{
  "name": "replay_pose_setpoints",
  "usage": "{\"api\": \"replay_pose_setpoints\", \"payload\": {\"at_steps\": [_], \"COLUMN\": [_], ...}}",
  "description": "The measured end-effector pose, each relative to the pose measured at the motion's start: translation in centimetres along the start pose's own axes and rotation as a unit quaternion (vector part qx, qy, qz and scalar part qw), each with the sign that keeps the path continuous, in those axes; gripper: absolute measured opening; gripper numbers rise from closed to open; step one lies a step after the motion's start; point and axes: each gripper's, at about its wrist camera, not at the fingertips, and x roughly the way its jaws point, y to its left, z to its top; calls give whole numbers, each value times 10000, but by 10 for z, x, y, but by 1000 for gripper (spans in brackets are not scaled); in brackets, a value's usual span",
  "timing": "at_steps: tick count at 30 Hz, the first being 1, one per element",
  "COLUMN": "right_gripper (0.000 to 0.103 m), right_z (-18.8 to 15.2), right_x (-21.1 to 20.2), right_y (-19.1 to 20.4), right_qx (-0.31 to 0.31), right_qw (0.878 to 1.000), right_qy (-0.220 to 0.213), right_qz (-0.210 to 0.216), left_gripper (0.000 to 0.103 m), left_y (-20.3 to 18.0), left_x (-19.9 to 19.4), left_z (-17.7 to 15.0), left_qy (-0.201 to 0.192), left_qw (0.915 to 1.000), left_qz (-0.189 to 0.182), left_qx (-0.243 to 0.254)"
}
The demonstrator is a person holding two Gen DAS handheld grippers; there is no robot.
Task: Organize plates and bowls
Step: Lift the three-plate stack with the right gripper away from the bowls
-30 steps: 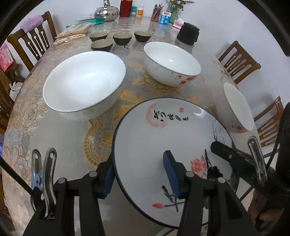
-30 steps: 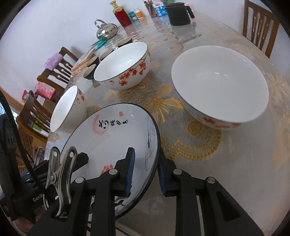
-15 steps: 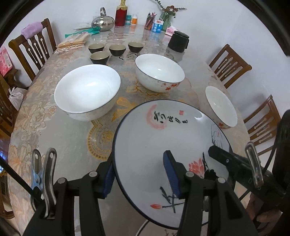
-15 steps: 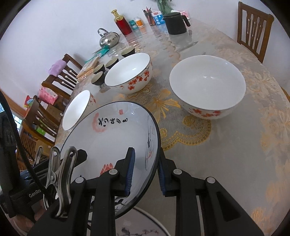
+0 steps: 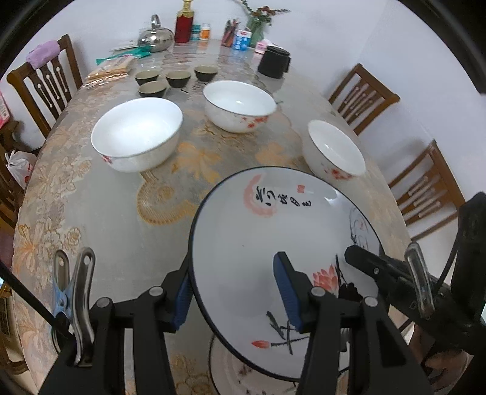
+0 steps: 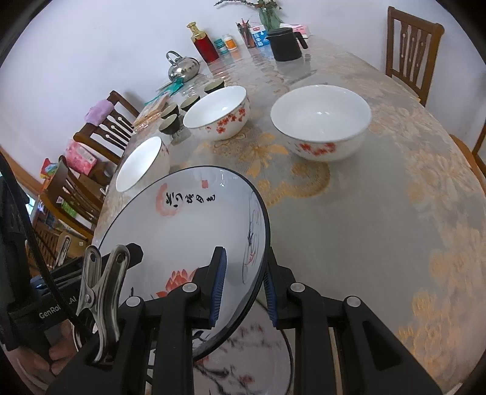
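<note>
Both tools are gripping one glossy round plate (image 5: pixel 261 243), white glazed with a thin dark rim, black brush calligraphy, a pink smear and a red lotus painted on it. The left tool (image 5: pixel 234 294) is clamping the plate's near-left rim between its blue ribbed pads, one pad under the rim and one lying on the inner face; the right tool (image 6: pixel 243 284) is pinching the opposite edge, its pads closed tight on the thin rim. The plate is sitting tilted in the air above the tabletop (image 5: pixel 115 231), which is wearing a beige lace-patterned cloth with golden flowers under a shiny clear cover. Directly beneath the held plate a second plate (image 6: pixel 249 361) with a similar dark rim and red blossom sprigs is lying flat at the tabletop's near edge, blurred. Further out, three white porcelain bowls with red blossom decoration are standing apart: a large bowl (image 5: pixel 136 135), a deep bowl (image 5: pixel 238 106) and a smaller bowl (image 5: pixel 335 150) closest to the plate. Behind them four small dark teacups (image 5: pixel 177 79) are clustering, with a steel kettle (image 5: pixel 156 36), a red bottle (image 5: pixel 183 25) and a black mug (image 5: pixel 275 62) near the wall. Wooden slat-back chairs (image 5: pixel 363 95) are ringing the tabletop.
</note>
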Motion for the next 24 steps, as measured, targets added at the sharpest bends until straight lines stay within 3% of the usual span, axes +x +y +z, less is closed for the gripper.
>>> {"api": "replay_pose_setpoints", "payload": {"at_steps": [24], "right_gripper": [26], "right_z": [-69], "right_x": [-37], "right_y": [-10], "right_qx": [367], "right_qw": [9989], "right_qy": [-39], "right_qz": [-292], "left_gripper": [53], "left_y": [-22], "left_x": [-7], "left_z": [-57], "left_qy": [446], "left_qw": [9963], "left_qz": [-289], "left_qx": [669]}}
